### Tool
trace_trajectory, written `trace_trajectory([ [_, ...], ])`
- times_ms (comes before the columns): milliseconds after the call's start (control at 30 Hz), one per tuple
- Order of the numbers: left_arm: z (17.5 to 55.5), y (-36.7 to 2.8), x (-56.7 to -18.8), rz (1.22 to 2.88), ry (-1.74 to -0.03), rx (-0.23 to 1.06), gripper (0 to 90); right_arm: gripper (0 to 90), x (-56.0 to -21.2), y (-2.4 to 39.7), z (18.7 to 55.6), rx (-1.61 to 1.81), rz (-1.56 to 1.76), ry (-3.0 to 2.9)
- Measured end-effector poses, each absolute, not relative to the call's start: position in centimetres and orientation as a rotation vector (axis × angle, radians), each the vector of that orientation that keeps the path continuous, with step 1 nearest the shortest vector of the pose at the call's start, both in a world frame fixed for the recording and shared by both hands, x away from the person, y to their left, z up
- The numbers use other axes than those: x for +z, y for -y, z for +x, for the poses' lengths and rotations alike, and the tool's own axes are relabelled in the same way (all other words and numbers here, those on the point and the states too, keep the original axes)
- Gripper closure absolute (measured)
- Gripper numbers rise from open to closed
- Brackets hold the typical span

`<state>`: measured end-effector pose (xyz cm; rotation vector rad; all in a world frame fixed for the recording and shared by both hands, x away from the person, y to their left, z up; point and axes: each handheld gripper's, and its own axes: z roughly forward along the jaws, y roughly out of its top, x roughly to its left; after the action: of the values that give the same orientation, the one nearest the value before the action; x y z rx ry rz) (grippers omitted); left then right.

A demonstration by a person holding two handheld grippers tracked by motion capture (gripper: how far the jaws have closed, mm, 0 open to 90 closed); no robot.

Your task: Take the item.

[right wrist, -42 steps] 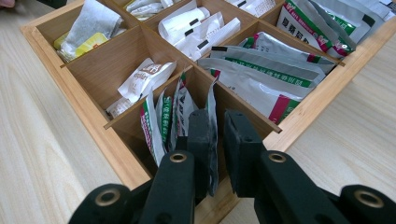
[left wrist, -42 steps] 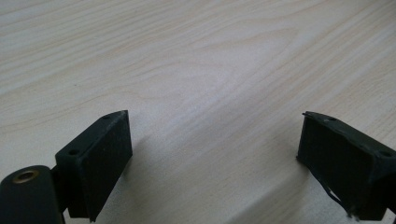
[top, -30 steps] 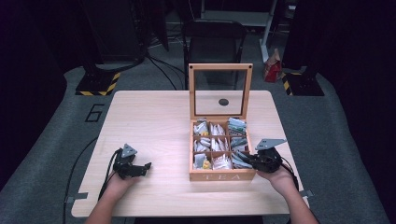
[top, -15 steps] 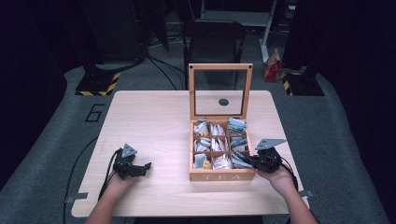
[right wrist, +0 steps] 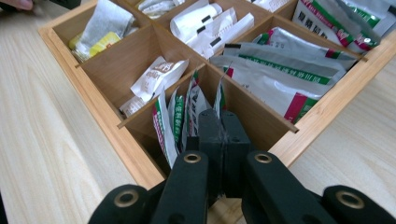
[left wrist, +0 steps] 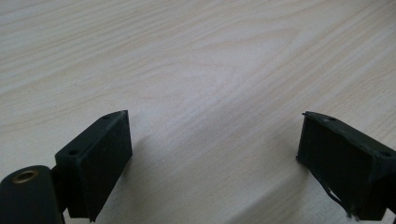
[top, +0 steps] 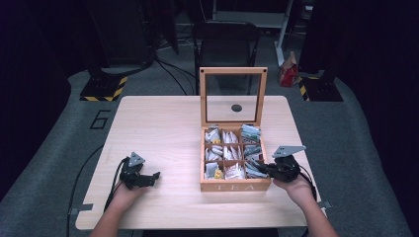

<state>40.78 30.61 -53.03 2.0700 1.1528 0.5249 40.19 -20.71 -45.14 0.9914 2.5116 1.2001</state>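
Right gripper [right wrist: 220,122] is reaching into the near right compartment of the open wooden tea box [right wrist: 100,125], jaws pressed together among upright green-and-white sachets [right wrist: 183,112], grip uncertain; left gripper [left wrist: 212,154] is resting wide open, empty, on the pale wooden table [left wrist: 196,60].

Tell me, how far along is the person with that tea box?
Done: the tea box stands with its glass lid up. In hand: the right gripper has just closed its jaws in the near corner compartment, seemingly on a green-and-white sachet. Left: lifting it out. The left gripper rests open on the table.
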Motion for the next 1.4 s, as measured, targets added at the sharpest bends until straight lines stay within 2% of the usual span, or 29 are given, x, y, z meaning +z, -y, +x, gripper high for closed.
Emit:
trace_trajectory([
  [1400, 40.8, -30.6, -53.0, 2.070, -1.153, 0.525, 9.6, 89.5, -37.7, 20.5, 40.3, 1.325, 0.904, -2.532],
])
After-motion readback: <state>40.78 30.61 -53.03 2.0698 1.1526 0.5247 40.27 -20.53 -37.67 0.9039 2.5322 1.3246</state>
